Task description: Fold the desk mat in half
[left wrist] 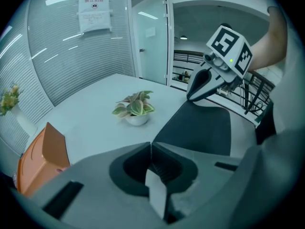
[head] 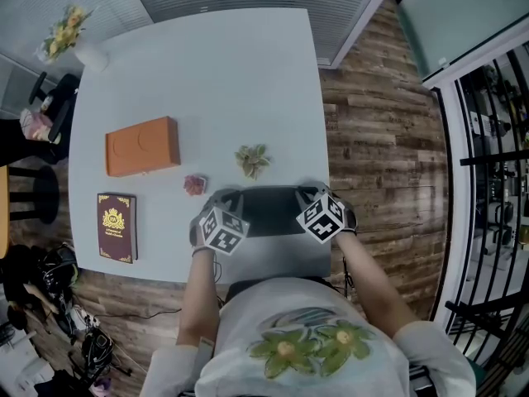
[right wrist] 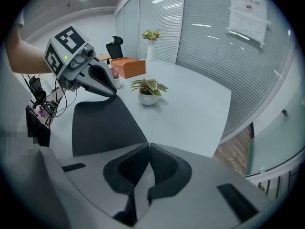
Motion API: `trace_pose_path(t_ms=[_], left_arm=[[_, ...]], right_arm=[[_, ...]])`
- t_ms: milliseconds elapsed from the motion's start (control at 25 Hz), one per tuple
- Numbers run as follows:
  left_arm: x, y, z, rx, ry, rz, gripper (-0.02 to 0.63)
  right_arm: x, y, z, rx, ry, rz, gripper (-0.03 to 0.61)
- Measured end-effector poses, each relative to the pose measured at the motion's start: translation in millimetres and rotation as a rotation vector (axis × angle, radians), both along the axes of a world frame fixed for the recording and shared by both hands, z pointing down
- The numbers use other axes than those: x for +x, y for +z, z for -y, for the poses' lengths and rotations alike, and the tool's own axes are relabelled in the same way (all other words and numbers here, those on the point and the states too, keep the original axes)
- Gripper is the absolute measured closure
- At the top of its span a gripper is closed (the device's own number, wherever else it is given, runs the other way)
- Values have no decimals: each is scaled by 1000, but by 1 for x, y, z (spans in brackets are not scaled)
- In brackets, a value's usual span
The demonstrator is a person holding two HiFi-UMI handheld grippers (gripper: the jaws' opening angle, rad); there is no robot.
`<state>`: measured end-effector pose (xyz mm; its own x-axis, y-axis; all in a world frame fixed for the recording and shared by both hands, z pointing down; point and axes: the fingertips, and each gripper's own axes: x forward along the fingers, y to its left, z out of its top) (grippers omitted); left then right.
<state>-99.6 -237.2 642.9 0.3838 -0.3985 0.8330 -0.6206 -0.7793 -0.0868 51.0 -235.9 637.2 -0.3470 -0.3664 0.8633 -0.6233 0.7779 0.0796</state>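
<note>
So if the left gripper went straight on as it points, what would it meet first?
Probably the desk mat, near its left edge, just ahead of the shut left gripper. The bare table right beside it is possible; depth is unclear.

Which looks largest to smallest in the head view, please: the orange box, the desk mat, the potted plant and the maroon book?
Largest first:
desk mat
orange box
maroon book (nearly matching the box)
potted plant

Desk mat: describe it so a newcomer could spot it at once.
On the white table, look to the near edge on the right, just in front of the small potted plant. The desk mat is the thin dark sheet with rounded corners there; the orange box and red book, further left, are thick and coloured.
</note>
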Motion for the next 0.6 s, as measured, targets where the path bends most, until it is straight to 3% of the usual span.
trace_pose_path(t_ms=[600], left_arm=[[2, 24, -2, -54, 8, 24, 600]], right_arm=[[1, 26, -2, -37, -4, -46, 555]])
